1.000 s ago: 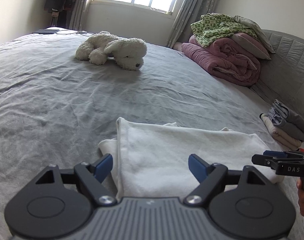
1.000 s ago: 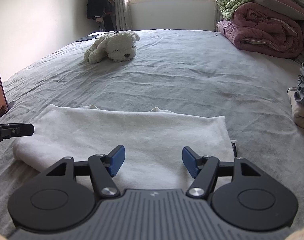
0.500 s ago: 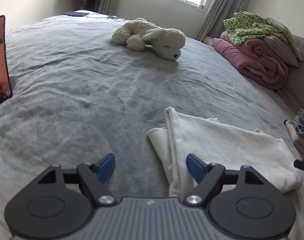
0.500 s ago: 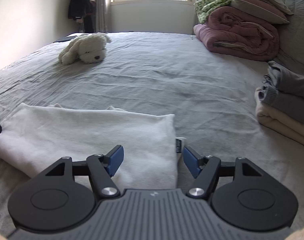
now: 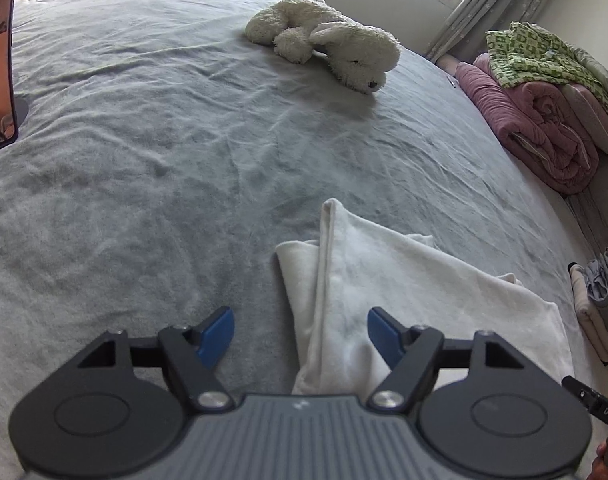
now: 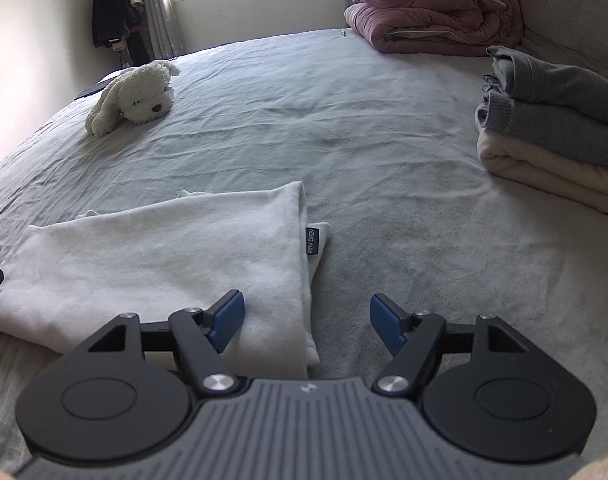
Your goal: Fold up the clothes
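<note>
You've swung both grippers outward to straddle the white garment's [image 5: 388, 280] ends, left gripper [image 5: 300, 330] narrowing, right gripper [image 6: 307, 320] widening, neither gripping—ready for the next fold.

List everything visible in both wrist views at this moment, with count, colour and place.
garment: one, white, part-folded, near bed edge
plush dog: one, cream, far side
clothes stack: one, grey and beige, right
quilts: pile, pink and green, headboard end
hanging clothes: dark, by window
screen: one, upright, left edge
bed sheet: grey
left gripper: open, straddling garment's left end
right gripper: open, over garment's right end
</note>
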The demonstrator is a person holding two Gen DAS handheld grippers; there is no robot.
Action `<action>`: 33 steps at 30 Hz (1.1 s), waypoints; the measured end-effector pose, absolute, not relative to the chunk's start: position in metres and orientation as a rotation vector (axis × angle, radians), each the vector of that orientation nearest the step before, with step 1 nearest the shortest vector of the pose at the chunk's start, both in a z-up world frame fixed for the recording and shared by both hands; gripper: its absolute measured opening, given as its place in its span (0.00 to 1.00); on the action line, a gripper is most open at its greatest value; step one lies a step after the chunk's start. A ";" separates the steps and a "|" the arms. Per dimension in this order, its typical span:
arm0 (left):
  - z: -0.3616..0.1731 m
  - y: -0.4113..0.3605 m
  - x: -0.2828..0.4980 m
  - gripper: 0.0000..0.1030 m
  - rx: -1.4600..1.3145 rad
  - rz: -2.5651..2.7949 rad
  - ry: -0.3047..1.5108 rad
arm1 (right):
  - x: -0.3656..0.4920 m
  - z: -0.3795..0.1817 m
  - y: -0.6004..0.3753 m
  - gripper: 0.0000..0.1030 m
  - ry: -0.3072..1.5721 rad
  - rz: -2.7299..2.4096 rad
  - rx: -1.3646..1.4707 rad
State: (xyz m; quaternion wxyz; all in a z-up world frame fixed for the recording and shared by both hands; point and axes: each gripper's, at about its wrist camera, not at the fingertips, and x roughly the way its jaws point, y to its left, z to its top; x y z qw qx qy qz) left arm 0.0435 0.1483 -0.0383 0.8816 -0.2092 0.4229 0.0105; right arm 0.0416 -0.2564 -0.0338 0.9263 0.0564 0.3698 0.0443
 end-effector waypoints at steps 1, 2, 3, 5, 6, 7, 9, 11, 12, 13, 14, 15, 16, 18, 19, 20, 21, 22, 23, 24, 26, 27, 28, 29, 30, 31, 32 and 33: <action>-0.038 0.150 0.045 0.62 -0.454 0.015 0.885 | 0.043 -0.035 -0.256 0.72 0.763 0.090 0.121; -0.038 0.151 0.047 0.62 -0.473 0.008 0.890 | 0.044 -0.035 -0.256 0.73 0.769 0.089 0.130; -0.038 0.152 0.048 0.62 -0.492 0.002 0.894 | 0.046 -0.035 -0.256 0.73 0.775 0.088 0.139; -0.039 0.154 0.051 0.62 -0.522 -0.010 0.898 | 0.049 -0.035 -0.258 0.73 0.788 0.093 0.172; -0.040 0.153 0.053 0.62 -0.525 -0.012 0.901 | 0.051 -0.035 -0.260 0.73 0.795 0.095 0.191; -0.042 0.152 0.056 0.62 -0.521 -0.009 0.906 | 0.053 -0.035 -0.262 0.73 0.802 0.096 0.213; -0.046 0.150 0.063 0.62 -0.515 -0.001 0.916 | 0.060 -0.035 -0.268 0.73 0.812 0.089 0.258; -0.046 0.147 0.068 0.62 -0.505 0.000 0.909 | 0.067 -0.036 -0.274 0.73 0.820 0.076 0.302; -0.046 0.146 0.070 0.62 -0.500 0.003 0.905 | 0.072 -0.037 -0.276 0.73 0.823 0.068 0.323; -0.046 0.145 0.073 0.61 -0.496 0.005 0.901 | 0.076 -0.038 -0.279 0.73 0.827 0.059 0.344; -0.046 0.145 0.074 0.61 -0.499 0.007 0.899 | 0.079 -0.039 -0.281 0.73 0.827 0.047 0.361; -0.046 0.145 0.076 0.61 -0.503 0.009 0.897 | 0.082 -0.040 -0.282 0.73 0.827 0.033 0.377; -0.047 0.146 0.077 0.61 -0.511 0.009 0.895 | 0.084 -0.041 -0.282 0.73 0.824 0.023 0.386; -0.048 0.147 0.079 0.60 -0.526 0.006 0.892 | 0.088 -0.042 -0.281 0.73 0.815 0.006 0.388; -0.048 0.149 0.080 0.60 -0.534 0.005 0.890 | 0.089 -0.042 -0.280 0.73 0.808 -0.002 0.379; -0.049 0.150 0.081 0.60 -0.542 0.003 0.888 | 0.090 -0.043 -0.278 0.73 0.801 -0.008 0.370; -0.049 0.150 0.082 0.60 -0.548 0.002 0.887 | 0.090 -0.043 -0.277 0.73 0.795 -0.015 0.360; -0.050 0.150 0.083 0.60 -0.552 0.001 0.886 | 0.091 -0.043 -0.276 0.73 0.789 -0.020 0.352; -0.050 0.150 0.083 0.60 -0.555 0.000 0.886 | 0.093 -0.044 -0.275 0.73 0.784 -0.023 0.344; -0.050 0.151 0.084 0.60 -0.556 -0.002 0.885 | 0.094 -0.044 -0.274 0.73 0.778 -0.027 0.335; -0.050 0.151 0.085 0.60 -0.561 -0.004 0.887 | 0.095 -0.045 -0.273 0.73 0.769 -0.033 0.326; -0.050 0.152 0.085 0.60 -0.565 -0.005 0.888 | 0.096 -0.045 -0.273 0.73 0.766 -0.035 0.321; -0.050 0.153 0.086 0.60 -0.572 -0.006 0.889 | 0.097 -0.046 -0.273 0.73 0.763 -0.037 0.317; -0.050 0.153 0.086 0.60 -0.579 -0.007 0.891 | 0.098 -0.046 -0.272 0.73 0.759 -0.038 0.313; -0.050 0.154 0.087 0.60 -0.587 -0.008 0.892 | 0.098 -0.046 -0.272 0.73 0.756 -0.039 0.309; -0.050 0.155 0.087 0.60 -0.594 -0.009 0.893 | 0.098 -0.046 -0.271 0.73 0.755 -0.039 0.306; -0.050 0.155 0.087 0.60 -0.594 -0.010 0.894 | 0.098 -0.046 -0.271 0.73 0.753 -0.039 0.303; -0.051 0.155 0.088 0.60 -0.593 -0.012 0.895 | 0.098 -0.046 -0.271 0.73 0.752 -0.039 0.300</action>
